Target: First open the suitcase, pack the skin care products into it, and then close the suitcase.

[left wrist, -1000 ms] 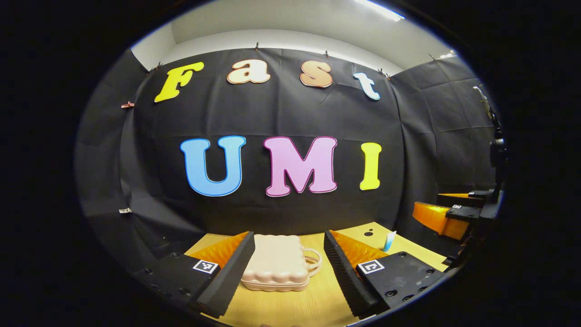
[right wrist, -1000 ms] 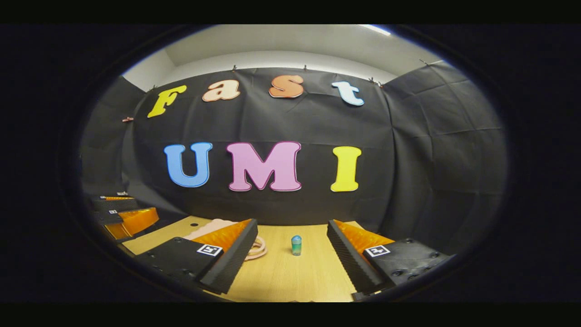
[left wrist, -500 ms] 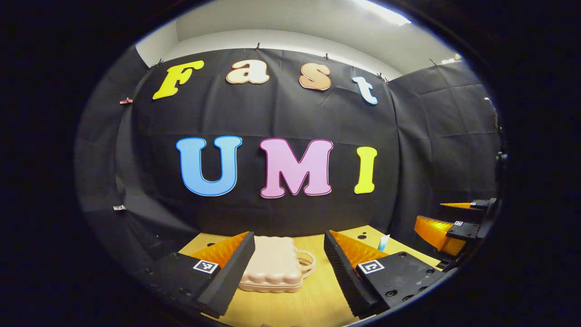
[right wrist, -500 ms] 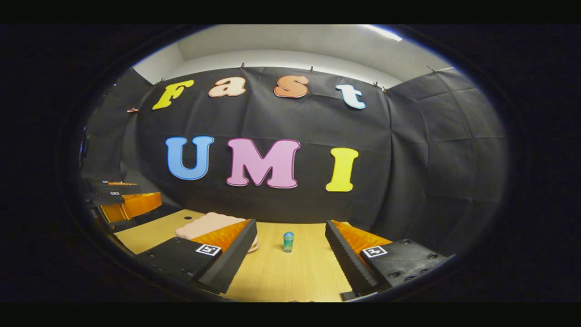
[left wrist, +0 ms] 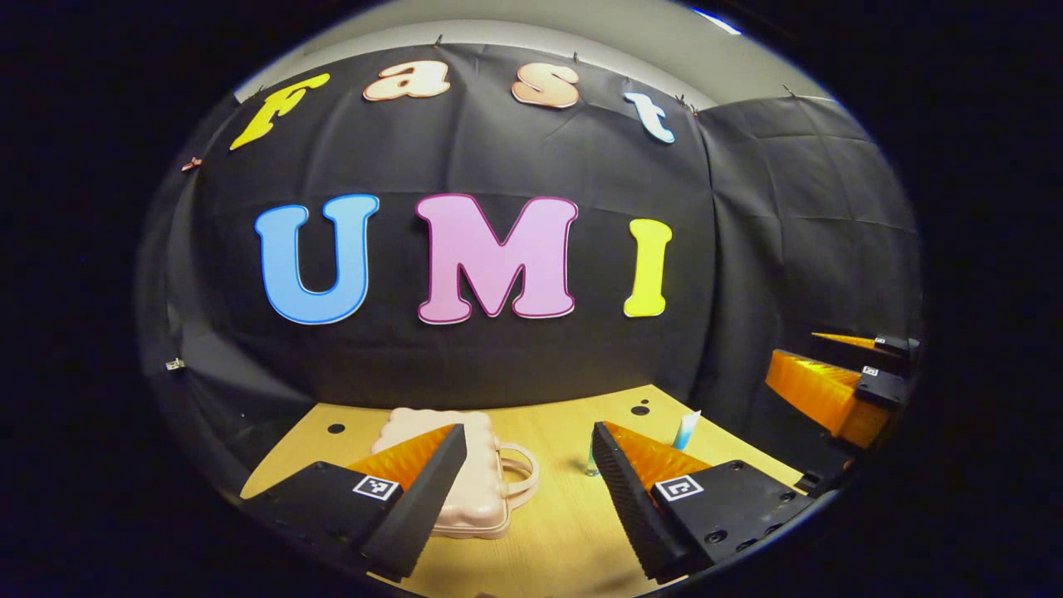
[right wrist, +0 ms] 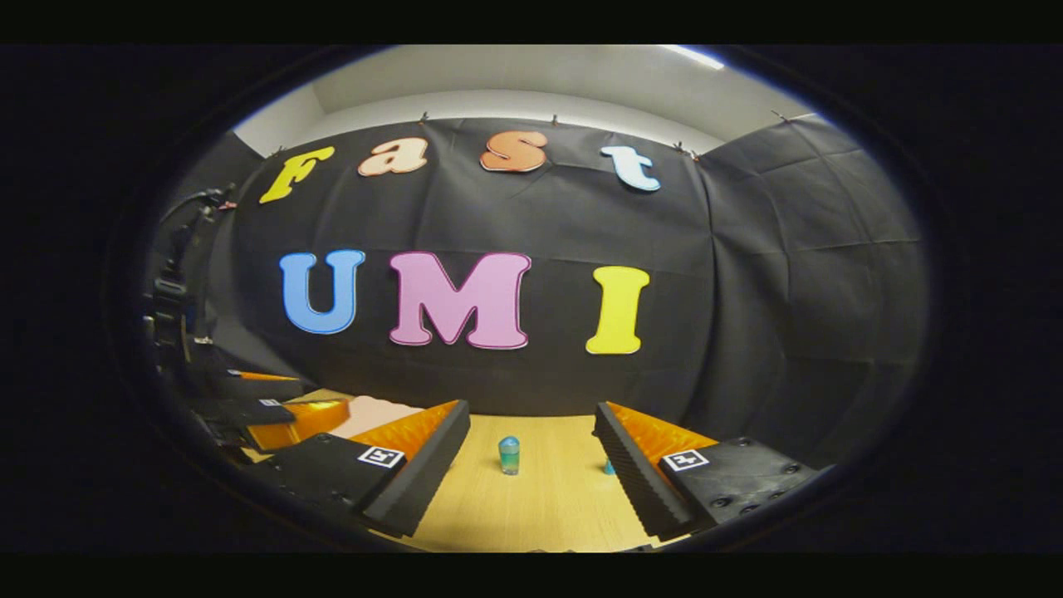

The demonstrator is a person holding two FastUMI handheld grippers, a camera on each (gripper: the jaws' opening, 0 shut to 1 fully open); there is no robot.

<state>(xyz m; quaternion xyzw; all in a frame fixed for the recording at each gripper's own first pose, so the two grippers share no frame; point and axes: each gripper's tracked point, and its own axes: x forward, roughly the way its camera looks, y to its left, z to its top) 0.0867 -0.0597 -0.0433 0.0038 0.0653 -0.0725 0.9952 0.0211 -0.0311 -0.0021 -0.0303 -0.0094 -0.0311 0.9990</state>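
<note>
A pale pink suitcase [left wrist: 477, 490] lies shut and flat on the wooden table [left wrist: 548, 531], its handle [left wrist: 521, 473] pointing right. My left gripper [left wrist: 526, 432] hovers open just before it, and its left finger covers part of the lid. A small green-blue bottle [right wrist: 508, 455] stands upright on the table [right wrist: 540, 507], ahead of my open right gripper [right wrist: 530, 409] and between its fingers. A white and blue tube [left wrist: 688, 430] stands further right. A sliver of the bottle [left wrist: 590, 461] peeks past the left gripper's right finger. The suitcase [right wrist: 378, 413] shows at the left.
The right gripper [left wrist: 839, 390] hangs at the right edge of the left gripper view, off the table's side. The left gripper [right wrist: 257, 411] sits low at the left of the right gripper view. Black cloth walls close the table's back and sides. Small holes [left wrist: 639, 409] mark the tabletop.
The left gripper has moved forward and tipped down, so the suitcase now sits lower and left between its fingers. The right gripper view has swung right; the bottle has slid left in it.
</note>
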